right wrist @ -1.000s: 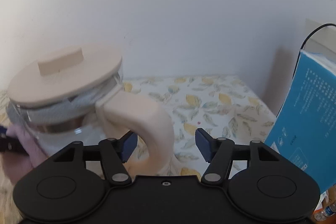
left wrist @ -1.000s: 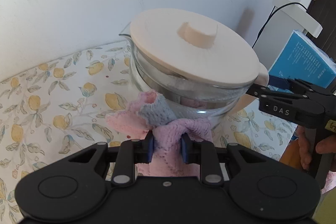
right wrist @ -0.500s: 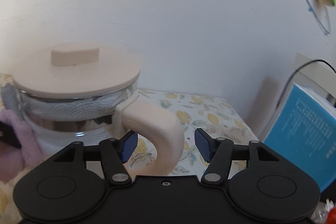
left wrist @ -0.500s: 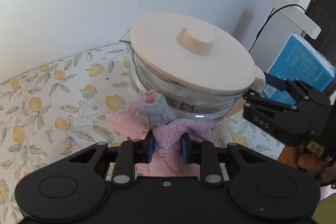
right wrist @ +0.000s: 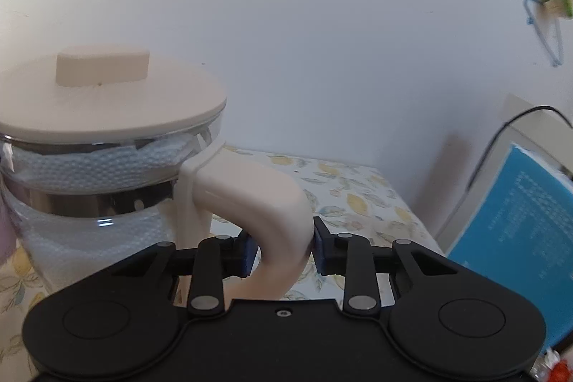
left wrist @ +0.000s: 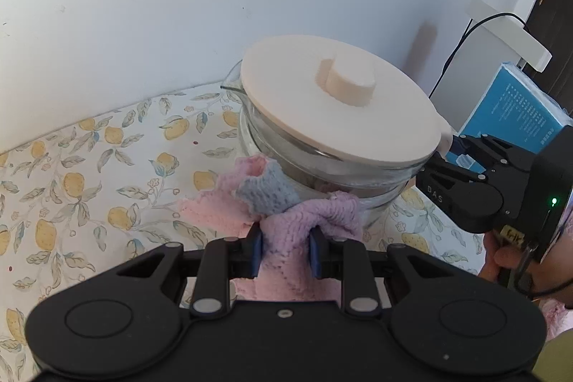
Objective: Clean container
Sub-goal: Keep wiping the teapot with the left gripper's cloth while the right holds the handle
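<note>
Left claw (left wrist: 284, 251) pinching knitted cloth (left wrist: 304, 221), pressing against glass jug (left wrist: 322, 174) just ahead; right claw (right wrist: 283, 251) clamping jug handle (right wrist: 265, 203). Risking: loose-looking lid (left wrist: 340, 102) sliding off if tilting.

A glass container (left wrist: 322, 167) with a cream lid (left wrist: 340, 102) stands on a lemon-print tablecloth (left wrist: 89, 174) against a white wall, as the left gripper (left wrist: 284, 251) clamps a bunched pink, blue and lilac knitted cloth (left wrist: 286, 213) against its lower side. At right, the right gripper (left wrist: 454, 149), held in a person's hand (left wrist: 501, 256), reaches in at the container's rim, its fingertips hidden behind the lid. A blue box (left wrist: 519, 110) and a black cable (left wrist: 462, 45) sit behind.
</note>
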### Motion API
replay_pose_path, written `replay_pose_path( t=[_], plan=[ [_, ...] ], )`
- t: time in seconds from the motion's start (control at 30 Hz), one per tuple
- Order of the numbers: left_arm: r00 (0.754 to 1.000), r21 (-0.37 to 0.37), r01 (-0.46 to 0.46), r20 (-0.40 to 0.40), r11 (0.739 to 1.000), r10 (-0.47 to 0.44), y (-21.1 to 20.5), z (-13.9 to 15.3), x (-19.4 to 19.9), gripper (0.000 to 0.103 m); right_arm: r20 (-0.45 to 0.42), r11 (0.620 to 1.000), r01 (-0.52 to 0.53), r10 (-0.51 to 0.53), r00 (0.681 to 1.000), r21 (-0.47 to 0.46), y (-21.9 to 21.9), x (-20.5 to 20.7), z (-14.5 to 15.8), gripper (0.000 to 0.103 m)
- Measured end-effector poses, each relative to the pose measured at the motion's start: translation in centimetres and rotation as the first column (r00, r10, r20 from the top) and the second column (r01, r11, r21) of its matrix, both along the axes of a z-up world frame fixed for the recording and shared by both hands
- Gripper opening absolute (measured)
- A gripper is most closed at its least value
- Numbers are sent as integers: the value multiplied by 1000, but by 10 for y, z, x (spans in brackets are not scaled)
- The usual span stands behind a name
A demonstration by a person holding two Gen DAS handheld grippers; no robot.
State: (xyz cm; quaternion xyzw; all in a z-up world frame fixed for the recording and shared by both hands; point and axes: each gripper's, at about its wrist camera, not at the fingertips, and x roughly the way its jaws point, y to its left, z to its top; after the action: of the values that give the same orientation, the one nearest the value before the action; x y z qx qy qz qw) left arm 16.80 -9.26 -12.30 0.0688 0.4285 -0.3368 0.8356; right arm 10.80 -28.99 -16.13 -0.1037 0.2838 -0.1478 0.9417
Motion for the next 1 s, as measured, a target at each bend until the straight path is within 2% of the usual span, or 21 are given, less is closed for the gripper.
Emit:
replay_pose_path(
  t=[0.07,0.17,0.37,0.53,0.63,0.73,1.0],
  plan=[
    [1000,-2,-1,4,1000,1,-1,1,-1,23,-6,998,-62,62,998,-15,-8,-2,-1,34],
    [1000,0,8,9,1000,-8,-4,1,-4,23,-23,989,-146,147,989,22,-27,3,5,33],
    [999,-4,42,0,999,-42,-19,-1,-11,23,-35,941,-313,319,947,127,-72,14,10,34],
    [999,-13,46,-7,999,-46,-30,-4,-14,23,-61,930,-330,343,937,159,-93,32,13,34],
    [999,-16,40,-11,999,-40,-33,-7,-15,23,-65,931,-325,339,938,168,-93,32,15,34],
    [999,-24,46,-15,999,-46,-33,-3,-17,23,-65,932,-336,347,936,136,-85,25,17,34],
    [999,-38,45,-25,998,-46,-35,-2,-16,23,-65,932,-320,335,940,169,-95,32,28,34]
  ],
)
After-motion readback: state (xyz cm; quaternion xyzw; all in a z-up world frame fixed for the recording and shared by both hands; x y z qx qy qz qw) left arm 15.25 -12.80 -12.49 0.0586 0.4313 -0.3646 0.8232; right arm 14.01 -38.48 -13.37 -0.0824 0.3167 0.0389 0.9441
